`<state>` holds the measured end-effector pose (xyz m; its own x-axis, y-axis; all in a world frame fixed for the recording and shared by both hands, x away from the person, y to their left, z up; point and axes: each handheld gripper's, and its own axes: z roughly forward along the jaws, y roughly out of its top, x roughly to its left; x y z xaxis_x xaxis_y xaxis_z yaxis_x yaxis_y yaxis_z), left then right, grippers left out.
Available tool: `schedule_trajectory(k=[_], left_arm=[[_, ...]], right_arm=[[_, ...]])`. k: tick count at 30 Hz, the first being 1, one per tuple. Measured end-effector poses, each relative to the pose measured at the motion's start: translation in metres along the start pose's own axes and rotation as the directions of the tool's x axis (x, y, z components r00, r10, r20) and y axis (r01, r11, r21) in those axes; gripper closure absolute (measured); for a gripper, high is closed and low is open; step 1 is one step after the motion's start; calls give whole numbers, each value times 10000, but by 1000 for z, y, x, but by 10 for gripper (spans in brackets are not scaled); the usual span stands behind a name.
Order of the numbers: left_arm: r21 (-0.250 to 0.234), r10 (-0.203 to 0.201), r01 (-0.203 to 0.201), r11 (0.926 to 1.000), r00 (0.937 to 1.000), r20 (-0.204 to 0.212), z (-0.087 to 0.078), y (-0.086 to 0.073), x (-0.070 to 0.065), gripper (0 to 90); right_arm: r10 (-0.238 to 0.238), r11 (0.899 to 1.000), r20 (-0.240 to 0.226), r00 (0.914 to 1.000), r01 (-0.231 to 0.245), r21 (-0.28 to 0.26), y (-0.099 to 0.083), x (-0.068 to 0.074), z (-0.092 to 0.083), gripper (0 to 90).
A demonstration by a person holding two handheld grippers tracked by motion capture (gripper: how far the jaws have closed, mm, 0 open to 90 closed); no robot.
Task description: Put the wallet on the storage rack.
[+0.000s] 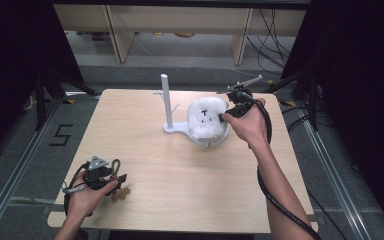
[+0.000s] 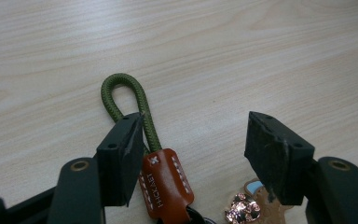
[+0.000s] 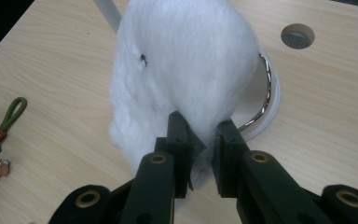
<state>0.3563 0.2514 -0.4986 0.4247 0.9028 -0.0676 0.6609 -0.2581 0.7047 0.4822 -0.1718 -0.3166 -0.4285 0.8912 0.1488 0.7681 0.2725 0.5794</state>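
Key ring (image 2: 193,218) below the leather tab (image 2: 167,183) cut off by the frame's bottom edge

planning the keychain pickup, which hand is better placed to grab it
Left. The left tongs sit open right over the keychain, its green loop and leather tab between the jaws. The right tongs are across the table, closed on the white fluffy toy.

White fluffy toy (image 3: 182,65), olive cord loop (image 2: 130,105), orange-brown tag (image 2: 167,184).
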Motion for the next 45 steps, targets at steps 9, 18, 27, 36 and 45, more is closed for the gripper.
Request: schedule_trajectory(k=[9, 18, 27, 36, 45], left_arm=[[86, -2, 2, 10000, 10000, 34, 0, 0, 0, 365], [80, -14, 14, 10000, 10000, 46, 0, 0, 0, 365], [-252, -321, 323, 9992, 9995, 65, 3, 0, -3, 364], [-241, -344, 346, 9991, 9994, 62, 4, 0, -4, 365], [48, -63, 62, 10000, 9999, 117, 2, 0, 0, 364]], right_arm=[[310, 9995, -10, 9995, -310, -56, 6, 0, -2, 802], [351, 9992, -40, 9994, -352, -169, 11, -4, -3, 802], [254, 9991, -96, 9996, -257, -325, 17, -9, -4, 802], [744, 9959, -158, 9971, -751, -500, 22, -12, -3, 802], [782, 9940, 167, 9968, -766, -782, 27, -21, 4, 801]])
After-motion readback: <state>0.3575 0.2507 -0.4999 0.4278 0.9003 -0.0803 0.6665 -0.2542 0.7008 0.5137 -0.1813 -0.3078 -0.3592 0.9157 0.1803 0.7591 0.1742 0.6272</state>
